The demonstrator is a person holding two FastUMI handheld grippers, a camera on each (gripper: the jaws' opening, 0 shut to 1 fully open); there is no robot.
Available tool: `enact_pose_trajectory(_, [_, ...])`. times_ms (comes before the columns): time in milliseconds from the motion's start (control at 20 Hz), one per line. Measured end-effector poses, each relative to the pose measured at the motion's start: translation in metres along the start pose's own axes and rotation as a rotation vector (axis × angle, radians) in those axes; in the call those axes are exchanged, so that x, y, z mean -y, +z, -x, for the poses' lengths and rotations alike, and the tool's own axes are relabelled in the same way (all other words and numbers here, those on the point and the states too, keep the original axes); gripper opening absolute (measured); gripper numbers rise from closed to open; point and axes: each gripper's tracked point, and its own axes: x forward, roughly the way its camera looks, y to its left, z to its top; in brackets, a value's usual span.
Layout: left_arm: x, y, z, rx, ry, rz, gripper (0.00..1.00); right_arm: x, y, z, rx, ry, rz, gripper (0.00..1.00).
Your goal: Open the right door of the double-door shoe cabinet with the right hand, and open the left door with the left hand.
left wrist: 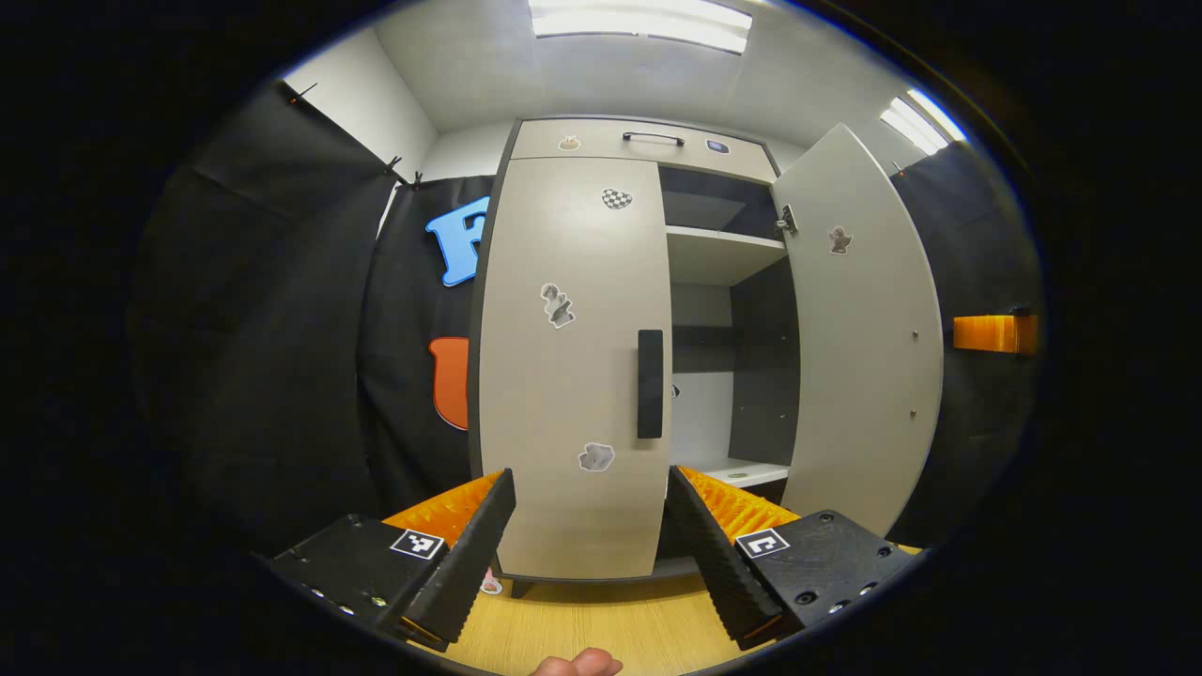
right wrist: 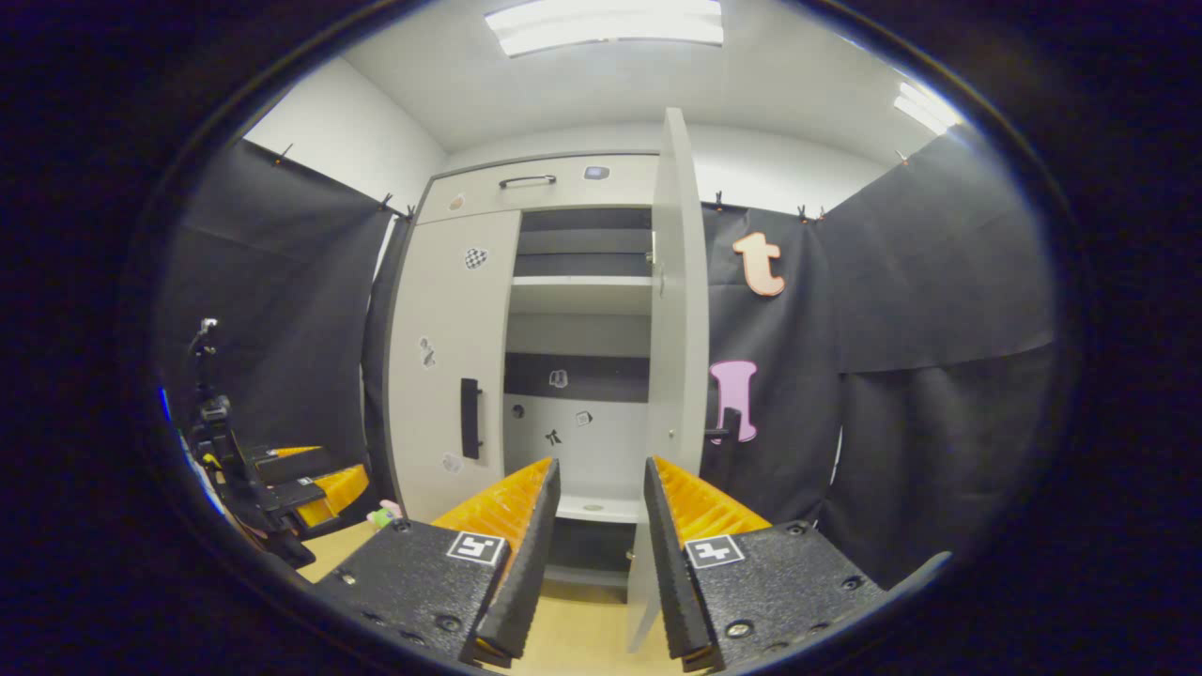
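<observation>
The shoe cabinet (left wrist: 573, 141) stands tall against the black booth wall on a light wooden floor (left wrist: 601, 629), beige with a dark frame and a shallow top drawer that carries a slim dark pull (left wrist: 653, 137). Its right door (left wrist: 864, 329) is swung wide open — in the right gripper view it is seen almost edge-on (right wrist: 678, 310), with its handle (right wrist: 725, 427) poking out on the far side — and the inside shows a pale shelf (left wrist: 723, 246), a dark back band and a white lower panel with a few small stickers (too small to make out). The left door (left wrist: 573, 376) is shut flat against the frame, dotted with stickers, its black vertical handle (left wrist: 650, 383) near the inner edge. The left gripper (left wrist: 592, 512) hangs in front of that closed door, jaws spread wide with nothing between them, the handle sitting above and between the finger tips but apart from them. The right gripper (right wrist: 598, 483) is likewise open and empty — its orange-backed fingers frame the cabinet's open lower compartment, the edge of the right door just beside its right finger. In the right gripper view the other gripper (right wrist: 282, 479) shows low at the far left. A fingertip (left wrist: 577, 664) peeks in at the bottom of the left gripper view.
</observation>
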Motion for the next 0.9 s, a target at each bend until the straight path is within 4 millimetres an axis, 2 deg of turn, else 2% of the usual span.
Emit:
enact_pose_trajectory(50, [0.005, -0.001, 0.0, -0.008, -0.01, 0.012, 0.97, -0.002, -0.003, -0.002, -0.006, -0.001, -0.018, 0.65])
enact_pose_trajectory(200, [0.012, -0.001, -0.002, -0.02, -0.031, 0.037, 0.97, -0.016, -0.013, -0.007, -0.018, 0.038, -0.044, 0.82])
enact_pose_trajectory(300, [0.017, 0.001, -0.008, -0.029, -0.035, 0.048, 0.97, -0.018, -0.017, -0.009, -0.017, 0.051, -0.075, 0.92])
enact_pose_trajectory(500, [0.031, 0.023, -0.038, -0.008, -0.067, 0.048, 0.95, -0.016, -0.025, -0.008, -0.034, 0.045, -0.096, 0.93])
enact_pose_trajectory(650, [0.042, 0.039, -0.077, 0.002, -0.084, 0.025, 0.95, -0.019, -0.029, 0.0, -0.039, 0.055, -0.096, 0.93])
enact_pose_trajectory(800, [0.055, 0.046, -0.121, -0.006, -0.092, 0.02, 0.95, -0.02, -0.035, 0.01, -0.054, 0.073, -0.094, 0.93])
enact_pose_trajectory(900, [0.061, 0.047, -0.146, -0.008, -0.109, 0.027, 0.95, -0.013, -0.038, 0.014, -0.067, 0.048, -0.085, 0.93])
